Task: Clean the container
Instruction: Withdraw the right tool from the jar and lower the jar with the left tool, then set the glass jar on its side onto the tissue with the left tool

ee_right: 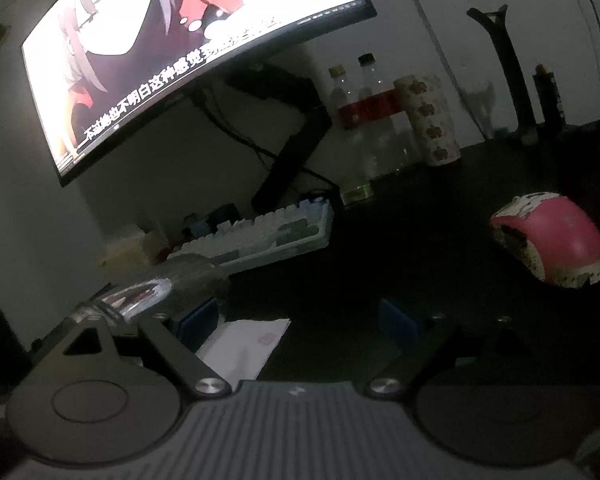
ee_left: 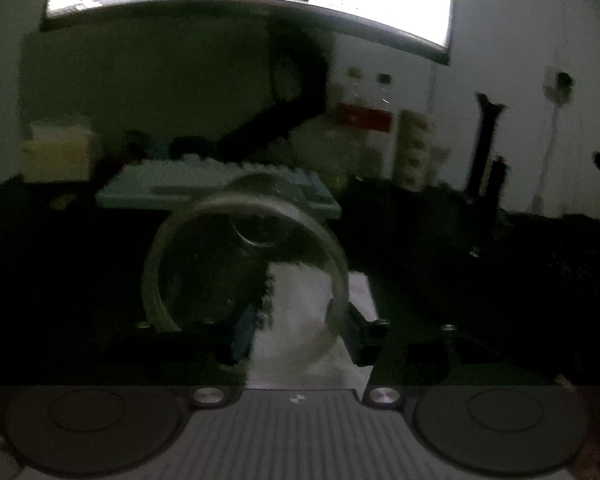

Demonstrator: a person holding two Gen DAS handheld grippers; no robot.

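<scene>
My left gripper (ee_left: 296, 320) has its jaws closed on a clear glass container (ee_left: 246, 268), lying on its side with the open mouth turned back toward me, so I look straight down its bore. The light is poor and the grip looks to be on the lower rim only. My right gripper (ee_right: 300, 320) stands with its jaws open and empty, just right of the container (ee_right: 172, 284), whose shiny rim shows at its left finger. A white paper (ee_right: 244, 346) lies on the dark table (ee_right: 420, 248) below the container. Beyond the container sit a pale keyboard (ee_right: 260, 236), then the lit monitor (ee_right: 196, 52); bottles (ee_right: 364, 120) stand further right, and a pink mouse (ee_right: 552, 240) lies well to the right.

My worry is slip: smooth glass pinched at one edge could rotate or drop if my right jaws push inside while wiping. In this gloom I might also misjudge the rim and knock it.
</scene>
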